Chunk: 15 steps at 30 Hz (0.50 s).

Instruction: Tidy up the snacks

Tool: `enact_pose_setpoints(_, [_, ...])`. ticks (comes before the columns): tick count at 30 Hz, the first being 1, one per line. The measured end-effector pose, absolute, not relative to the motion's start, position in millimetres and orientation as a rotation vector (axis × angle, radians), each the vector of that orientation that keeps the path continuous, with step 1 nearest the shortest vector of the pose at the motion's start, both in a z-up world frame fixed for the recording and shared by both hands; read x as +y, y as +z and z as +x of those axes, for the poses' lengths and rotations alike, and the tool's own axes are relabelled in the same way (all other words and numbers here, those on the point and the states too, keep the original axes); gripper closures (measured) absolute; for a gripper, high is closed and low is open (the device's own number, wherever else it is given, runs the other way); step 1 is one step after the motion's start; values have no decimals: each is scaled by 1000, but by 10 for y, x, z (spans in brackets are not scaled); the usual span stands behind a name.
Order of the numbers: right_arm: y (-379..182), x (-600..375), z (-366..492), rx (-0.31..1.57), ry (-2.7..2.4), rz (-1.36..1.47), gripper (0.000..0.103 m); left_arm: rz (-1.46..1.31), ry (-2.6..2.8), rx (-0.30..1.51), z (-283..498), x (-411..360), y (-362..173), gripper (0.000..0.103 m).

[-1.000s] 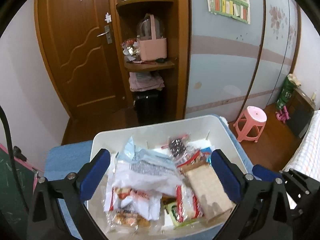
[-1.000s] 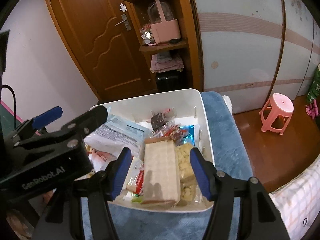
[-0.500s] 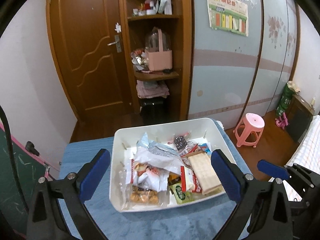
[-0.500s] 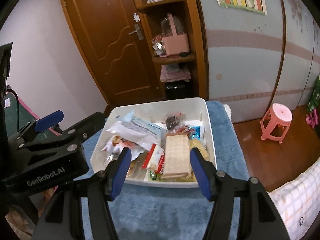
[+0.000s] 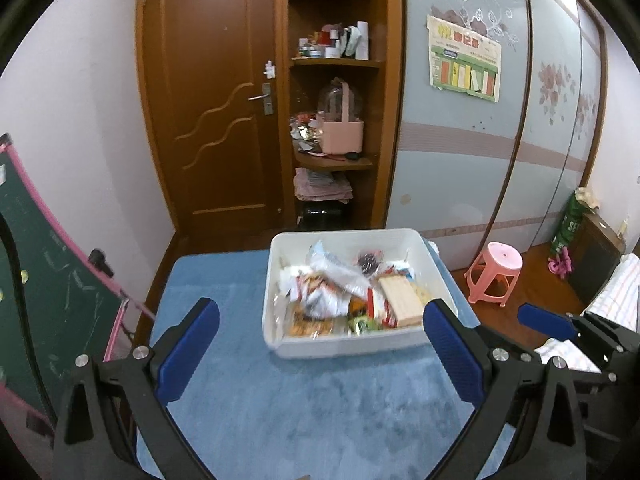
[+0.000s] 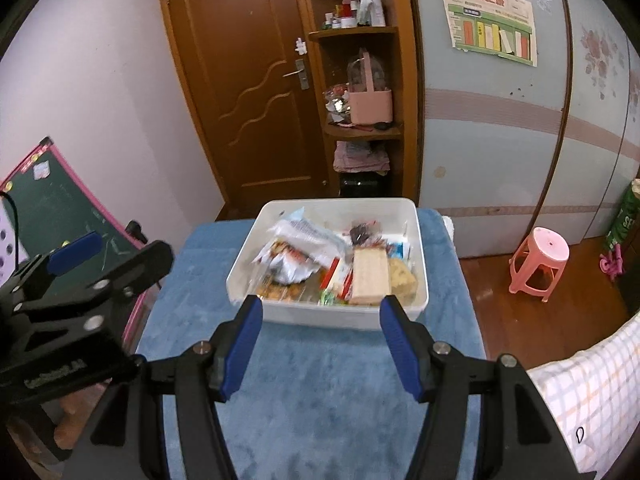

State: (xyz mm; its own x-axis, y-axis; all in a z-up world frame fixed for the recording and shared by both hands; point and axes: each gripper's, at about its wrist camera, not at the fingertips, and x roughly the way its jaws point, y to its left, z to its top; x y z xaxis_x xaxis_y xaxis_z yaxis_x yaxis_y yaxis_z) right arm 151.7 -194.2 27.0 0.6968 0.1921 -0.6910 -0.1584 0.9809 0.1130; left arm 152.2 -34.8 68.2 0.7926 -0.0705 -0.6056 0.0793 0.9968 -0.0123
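Both claws, left [image 5: 320, 344] and right [image 6: 320, 344], wide open and empty, had withdrawn from the white plastic snack-filled bin [image 6: 280, 314] ahead; sorting apparently finished.

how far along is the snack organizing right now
Done: snack packets are piled in the white bin on the blue cloth. In hand: nothing; left gripper and right gripper both hang open, short of the bin. Left: apparently nothing, unless the pile needs sorting.
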Motion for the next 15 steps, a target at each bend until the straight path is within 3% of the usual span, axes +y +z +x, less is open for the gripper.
enact_pose_setpoints(8, [283,-1813,948,783,241,27,40,-3,-45,666,783,-27,664,1])
enact_pose_setpoints(11, [290,-1786,763,780,251,40,33,13,0,660,566,48,624,1])
enact_pose_setpoints(15, [289,-1739,531,775,262,50,30,21,21,675,287,93,576,1])
